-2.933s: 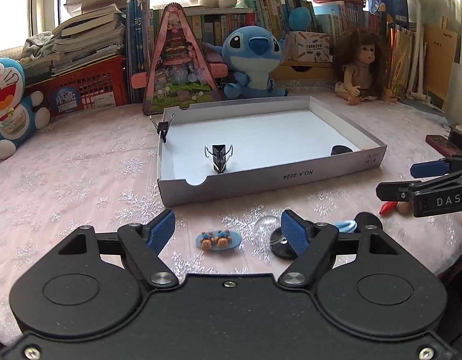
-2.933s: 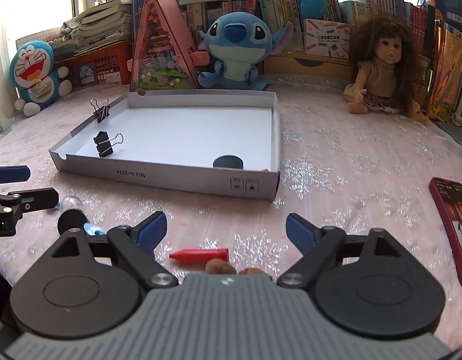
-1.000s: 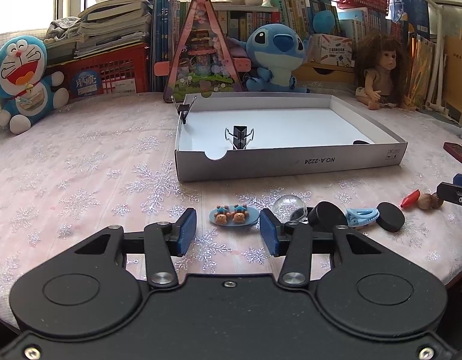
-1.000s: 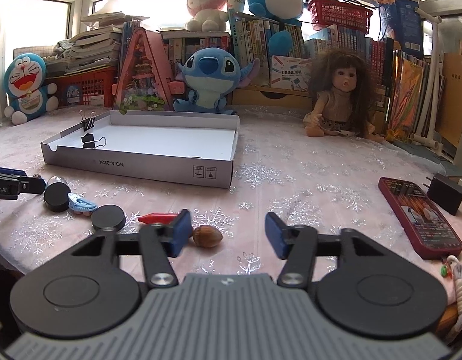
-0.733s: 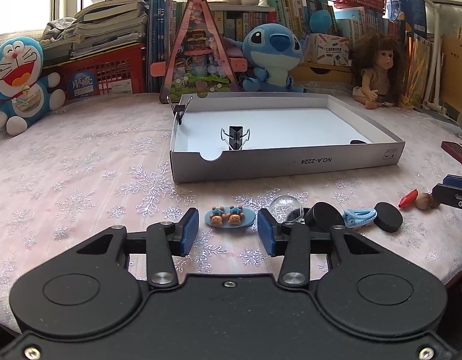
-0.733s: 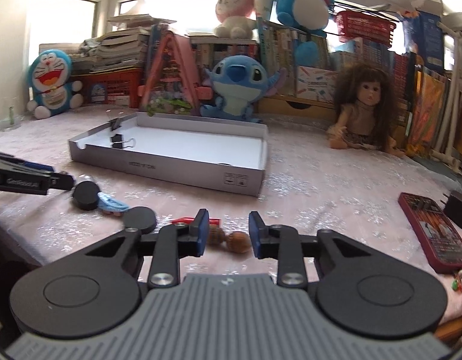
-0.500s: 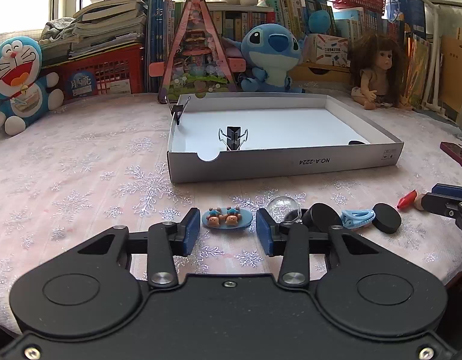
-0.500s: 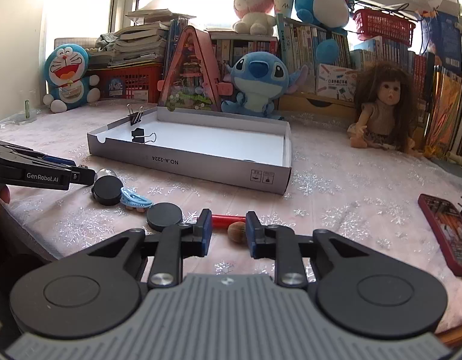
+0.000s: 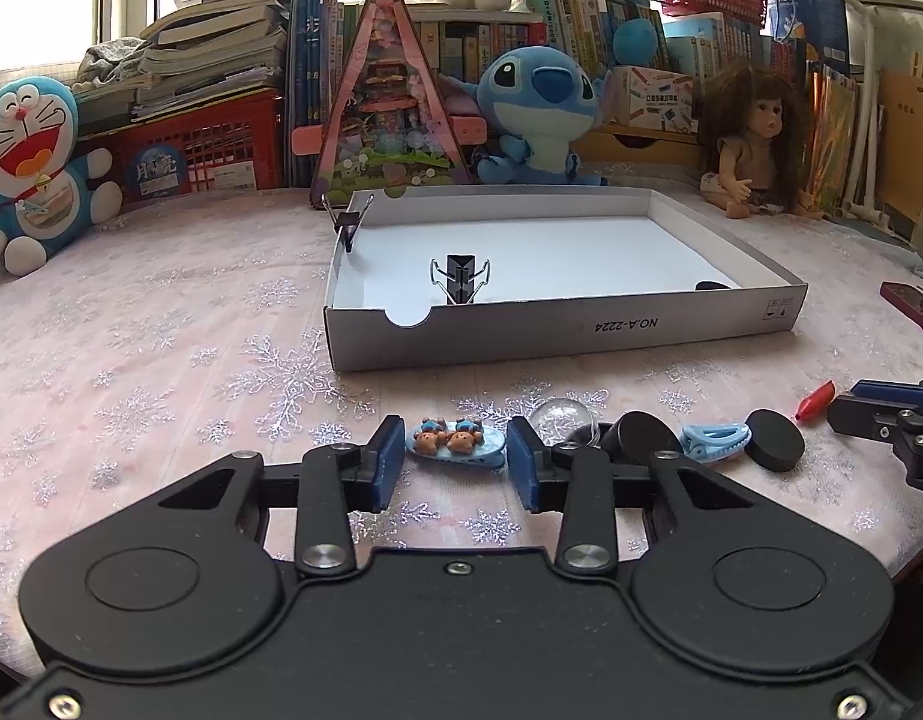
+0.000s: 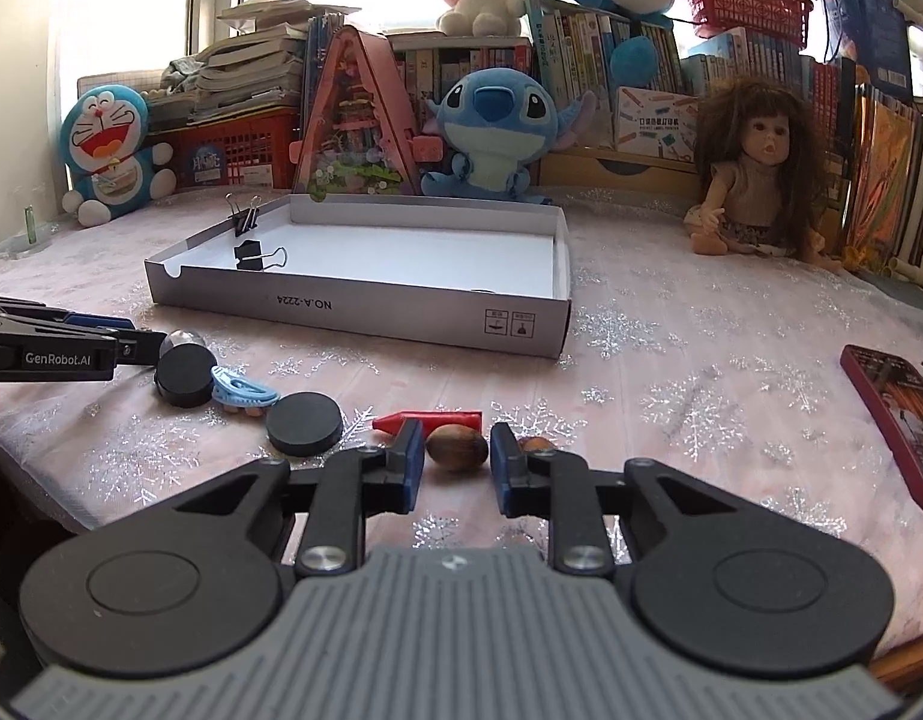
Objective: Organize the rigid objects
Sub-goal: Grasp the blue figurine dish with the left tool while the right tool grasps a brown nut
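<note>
Both claws are low over the snowflake-patterned surface (image 9: 161,324) now. The left claw (image 9: 455,462) has just been narrowing, its blue pads bracketing the little blue hair clip with two bears (image 9: 455,443); the pads sit right at the clip's ends, but whether they actually press on it I can't tell. On the other side, the right claw (image 10: 456,459) has its pads tight either side of the brown nut (image 10: 456,448), clamped on it after easing a touch wider. The red crayon (image 10: 428,420) lies just behind that nut, and a second nut (image 10: 533,443) peeks out beside the right pad. Between the two claws sit two black discs (image 10: 304,423), a light blue clip (image 10: 242,390) and a clear dome (image 9: 562,417). Beyond them, the white cardboard tray (image 9: 581,333) holds a binder clip (image 9: 459,279), with another pinched on its wall (image 9: 347,222).
</note>
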{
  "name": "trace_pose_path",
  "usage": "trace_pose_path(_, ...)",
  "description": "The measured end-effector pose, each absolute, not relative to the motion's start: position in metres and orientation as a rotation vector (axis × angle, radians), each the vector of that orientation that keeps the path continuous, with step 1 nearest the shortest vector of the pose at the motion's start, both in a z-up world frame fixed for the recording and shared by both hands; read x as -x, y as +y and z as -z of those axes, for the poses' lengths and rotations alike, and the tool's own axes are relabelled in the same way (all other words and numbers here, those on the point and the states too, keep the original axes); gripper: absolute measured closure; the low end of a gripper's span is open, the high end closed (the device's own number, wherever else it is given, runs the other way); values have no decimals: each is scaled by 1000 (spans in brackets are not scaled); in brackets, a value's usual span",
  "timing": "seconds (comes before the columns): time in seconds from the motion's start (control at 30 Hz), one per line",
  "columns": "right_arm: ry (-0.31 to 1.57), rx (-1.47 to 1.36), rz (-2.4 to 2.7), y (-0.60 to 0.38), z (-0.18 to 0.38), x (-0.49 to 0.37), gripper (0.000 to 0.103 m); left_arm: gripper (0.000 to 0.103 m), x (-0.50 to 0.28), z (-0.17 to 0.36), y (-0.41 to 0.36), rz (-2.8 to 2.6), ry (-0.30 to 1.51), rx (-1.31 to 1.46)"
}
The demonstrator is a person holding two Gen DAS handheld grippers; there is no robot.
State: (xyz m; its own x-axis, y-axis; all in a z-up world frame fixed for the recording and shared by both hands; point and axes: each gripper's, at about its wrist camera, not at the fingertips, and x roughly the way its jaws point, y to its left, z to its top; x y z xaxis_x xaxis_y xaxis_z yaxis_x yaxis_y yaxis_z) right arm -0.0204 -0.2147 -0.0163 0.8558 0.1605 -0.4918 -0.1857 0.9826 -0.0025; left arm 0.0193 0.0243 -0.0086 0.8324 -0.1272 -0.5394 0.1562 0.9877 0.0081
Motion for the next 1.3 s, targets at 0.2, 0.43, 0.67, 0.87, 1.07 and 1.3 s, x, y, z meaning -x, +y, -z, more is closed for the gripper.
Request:
trace_pose_path(0.2, 514, 48, -185, -214, 17, 19, 69, 67, -21, 10, 22, 142, 562, -59)
trace_pose_path(0.43, 511, 47, -176, -214, 19, 18, 55, 65, -22, 12, 23, 135, 552, -62)
trace_pose_path(0.67, 506, 44, -162, -214, 21, 18, 49, 64, -24, 13, 23, 133, 548, -57)
trace_pose_path(0.87, 499, 66, -158, -211, 23, 20, 48, 63, -22, 16, 28, 130, 532, -27)
trace_pose_path(1.07, 498, 74, -172, -209, 23, 22, 60, 68, -20, 17, 26, 125, 524, -39)
trace_pose_path(1.3, 493, 94, -196, -203, 22, 25, 74, 69, -16, 16, 24, 115, 523, -48)
